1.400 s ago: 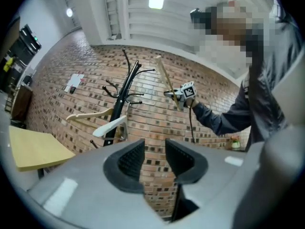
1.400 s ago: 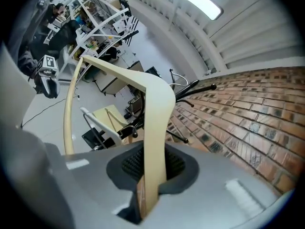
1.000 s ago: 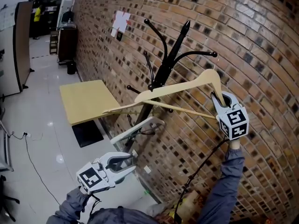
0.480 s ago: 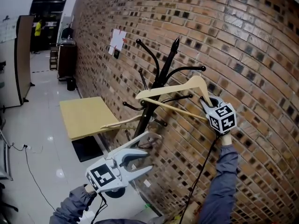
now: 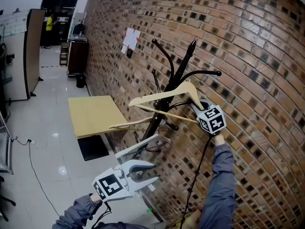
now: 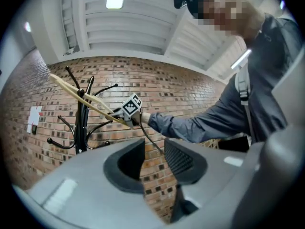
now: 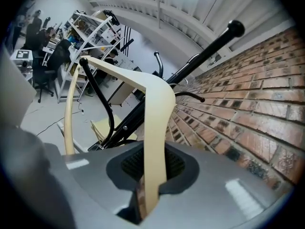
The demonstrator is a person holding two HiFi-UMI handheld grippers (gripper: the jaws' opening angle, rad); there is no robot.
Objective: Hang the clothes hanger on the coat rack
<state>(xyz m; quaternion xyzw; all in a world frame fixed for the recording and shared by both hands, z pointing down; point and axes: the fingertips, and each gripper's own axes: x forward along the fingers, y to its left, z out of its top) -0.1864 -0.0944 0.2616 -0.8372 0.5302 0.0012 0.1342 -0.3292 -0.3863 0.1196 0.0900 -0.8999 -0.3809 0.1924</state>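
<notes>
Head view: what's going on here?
A person holds a gripper in each hand. The right gripper is shut on one end of a wooden hanger and holds it up against the black coat rack by the brick wall. I can't see it hooked on any arm yet. The left gripper is low and empty, and its jaws are closing on nothing.

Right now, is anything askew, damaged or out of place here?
Nothing damaged. The wooden hanger is tilted among the coat rack arms, clamped at one end by the right gripper, not yet hung. The rack only leans in the head view; the left gripper view shows it upright.
</notes>
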